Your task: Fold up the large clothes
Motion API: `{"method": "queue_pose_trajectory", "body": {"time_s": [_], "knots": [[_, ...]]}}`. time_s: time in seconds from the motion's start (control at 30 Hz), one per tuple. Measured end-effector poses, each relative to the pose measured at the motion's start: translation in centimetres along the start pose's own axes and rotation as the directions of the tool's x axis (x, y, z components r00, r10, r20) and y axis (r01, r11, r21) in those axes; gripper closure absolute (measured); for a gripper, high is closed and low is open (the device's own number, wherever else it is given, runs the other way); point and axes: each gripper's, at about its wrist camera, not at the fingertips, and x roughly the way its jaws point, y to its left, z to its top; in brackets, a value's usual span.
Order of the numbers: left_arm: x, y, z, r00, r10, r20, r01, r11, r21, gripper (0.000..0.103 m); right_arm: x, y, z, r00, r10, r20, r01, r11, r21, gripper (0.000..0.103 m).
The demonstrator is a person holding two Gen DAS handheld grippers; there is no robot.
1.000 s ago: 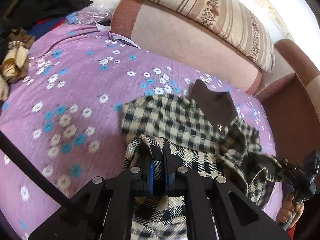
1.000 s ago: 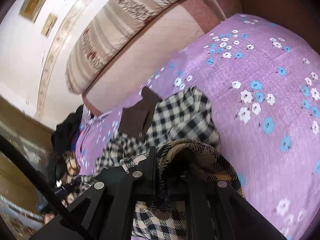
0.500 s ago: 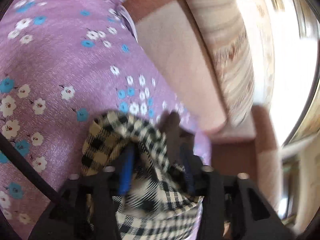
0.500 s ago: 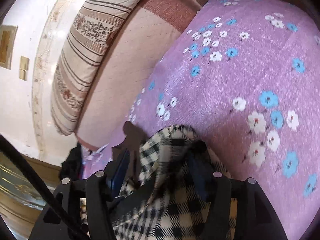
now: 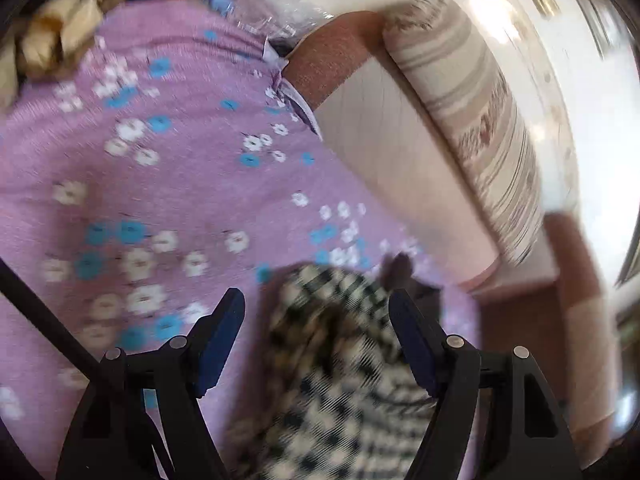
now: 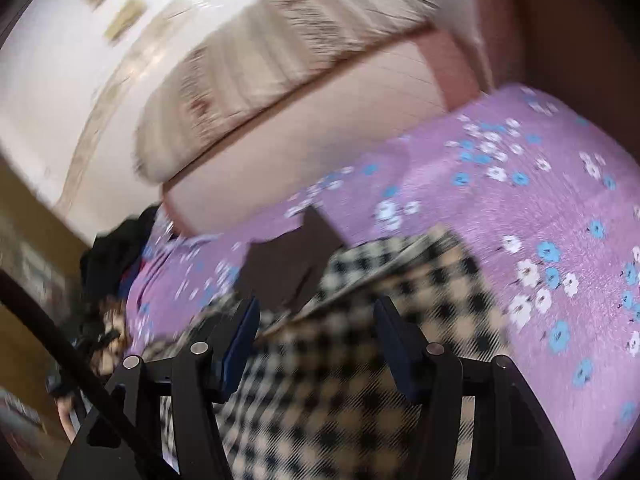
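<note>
The left claw [image 5: 316, 328] stands wide open, its two blue-padded fingers [image 5: 218, 340] spread apart with nothing pinched between them; the checked coat [image 5: 340, 380] lies loose in the gap below. The right claw [image 6: 316, 336] is spread just as wide and grips nothing either, with the same coat [image 6: 360, 360] filling the space under its fingers [image 6: 240, 336].

The coat sits on the purple flowered cover [image 5: 160, 184], at about six o'clock in both wrist views. In the right view its dark brown collar [image 6: 288, 264] points toward eleven o'clock, and the cover runs on bare toward three o'clock. A striped cushion [image 5: 472, 120] rests on the couch back [image 5: 392, 152] at about one o'clock in the left view. A heap of other clothes [image 5: 60, 32] lies at ten o'clock there, well apart from the coat.

Both views are blurred, so the exact lie of the cloth edges cannot be told.

Judging from the open claws over a bunched coat, a fold appears to have just been laid down and let go. The coat looks only partly folded. The next move likely calls for finding two fresh edges or corners, closing each claw on a single thickness of the heavy cloth, and carrying them across evenly so the layers beneath do not drag out of place.
</note>
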Motion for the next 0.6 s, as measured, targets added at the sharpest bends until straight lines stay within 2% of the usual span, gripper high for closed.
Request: {"method": "queue_pose_trajectory", "body": {"time_s": [0.07,0.13,0.17,0.23,0.33,0.47,0.6], "knots": [[-1.3,-0.4,-2.1,0.997,0.070,0.016,-0.071,0.991,0.114,0.029,-0.1,2.6,-2.1,0.999,0.025,-0.034,-0.027,0.997,-0.079,0.039],[-2.2,-0.6,-4.1,0.994,0.107,0.024,-0.110,0.975,0.191,0.029,0.9,4.8,-4.1,0.994,0.044,-0.104,-0.060,0.987,-0.148,0.040],[-2.5,-0.6,-5.4,0.992,0.121,0.023,-0.123,0.965,0.231,0.029,2.0,6.1,-5.2,0.987,0.048,-0.152,-0.077,0.979,-0.188,0.044],[-2.6,-0.3,-8.3,0.990,0.142,0.005,-0.137,0.946,0.293,0.029,5.0,8.7,-6.9,0.974,0.006,-0.226,-0.067,0.961,-0.267,0.052],[-2.0,0.1,-10.8,0.988,0.154,-0.033,-0.133,0.930,0.344,0.029,9.7,11.6,-7.6,0.951,-0.026,-0.309,-0.080,0.943,-0.324,0.052],[-1.5,1.0,-11.6,0.990,0.132,-0.056,-0.106,0.937,0.334,0.029,17.4,15.9,-5.7,0.938,-0.151,-0.313,0.013,0.915,-0.402,0.052],[-1.4,0.5,-11.2,0.993,0.087,-0.079,-0.054,0.937,0.345,0.029,23.0,18.2,-3.0,0.922,-0.301,-0.243,0.176,0.886,-0.428,0.052]]}}
